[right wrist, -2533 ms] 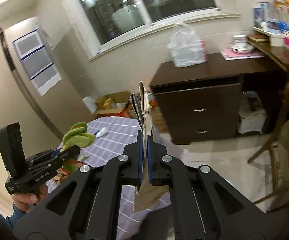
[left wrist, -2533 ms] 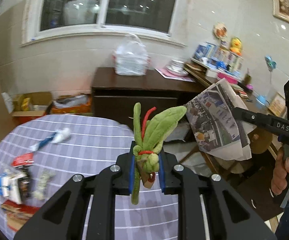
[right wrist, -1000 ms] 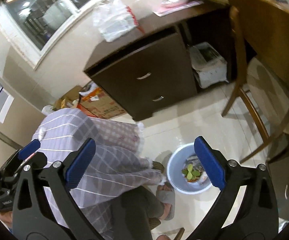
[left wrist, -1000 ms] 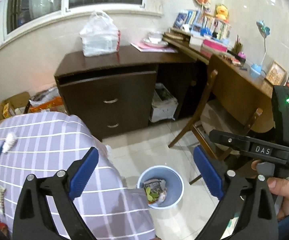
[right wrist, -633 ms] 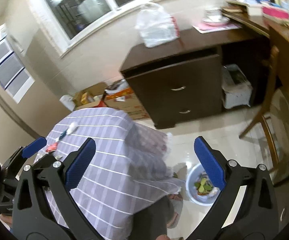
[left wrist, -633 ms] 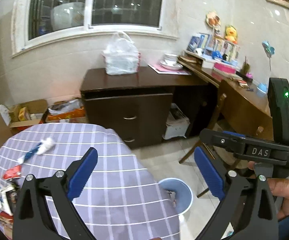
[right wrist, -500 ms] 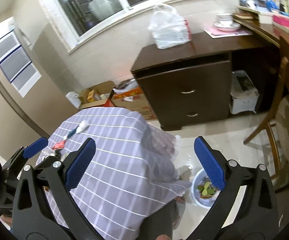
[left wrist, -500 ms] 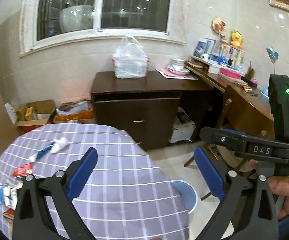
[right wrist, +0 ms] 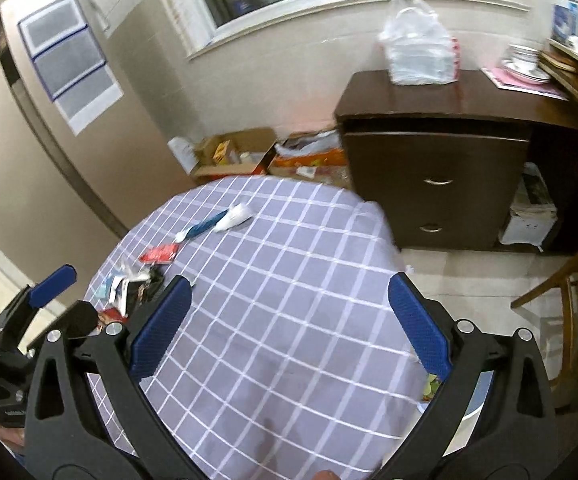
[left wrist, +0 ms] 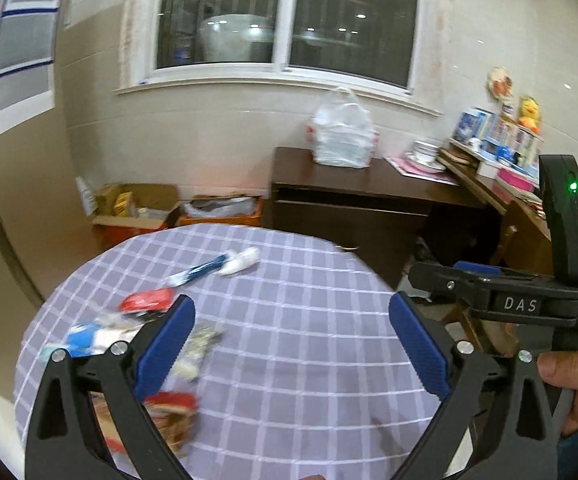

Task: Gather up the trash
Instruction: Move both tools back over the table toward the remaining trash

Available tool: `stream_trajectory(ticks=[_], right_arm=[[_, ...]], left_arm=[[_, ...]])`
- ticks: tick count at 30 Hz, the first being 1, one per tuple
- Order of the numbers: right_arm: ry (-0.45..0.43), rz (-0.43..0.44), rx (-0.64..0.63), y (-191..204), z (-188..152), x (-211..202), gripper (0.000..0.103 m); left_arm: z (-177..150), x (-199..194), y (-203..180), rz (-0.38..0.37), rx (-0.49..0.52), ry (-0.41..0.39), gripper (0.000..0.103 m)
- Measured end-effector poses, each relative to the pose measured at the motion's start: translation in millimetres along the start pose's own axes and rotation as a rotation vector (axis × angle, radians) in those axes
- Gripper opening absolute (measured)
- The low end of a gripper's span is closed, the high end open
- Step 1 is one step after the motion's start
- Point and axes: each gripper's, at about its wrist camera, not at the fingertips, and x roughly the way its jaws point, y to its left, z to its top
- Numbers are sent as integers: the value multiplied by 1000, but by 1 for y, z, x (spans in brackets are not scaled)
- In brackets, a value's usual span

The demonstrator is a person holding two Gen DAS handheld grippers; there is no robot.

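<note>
1. Trash (left wrist: 157,320) lies scattered on the table's (left wrist: 297,320) left part; both my grippers hang above it, empty.
2. My left gripper (left wrist: 289,344) is spread wide; my right gripper (right wrist: 289,320) too.
3. Farther off, a blue-and-white wrapper (right wrist: 217,222) lies with its long axis slanting up toward the right.

Both grippers, left gripper (left wrist: 291,344) and right gripper (right wrist: 287,326), formerly clamping a plush toy and newspaper, are now spread empty and aimed back over the table (right wrist: 289,280).
</note>
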Motion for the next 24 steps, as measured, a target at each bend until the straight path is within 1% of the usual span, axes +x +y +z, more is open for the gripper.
stream_trajectory(ticks=[7,11,14,18,22,24], right_arm=[[81,49,-89,55,-13,41,97],[123,53,-116,79,-20,65,97],[166,34,-122,93,-25,91,97],[206,14,-147,113,-33,124,97],[218,-16,-171,126,-37,150,96],[226,-36,-187,132,-38,162,89]], left_arm=[[-24,-21,60,99,-83,12,96],[-42,-30,89,155,-124,32,96],[-58,-35,113,198,-165,60,96],[-75,-39,134,239,-217,88,96],[-91,-43,151,256,-280,122,96],[-94,-45,153,250,-305,130,96]])
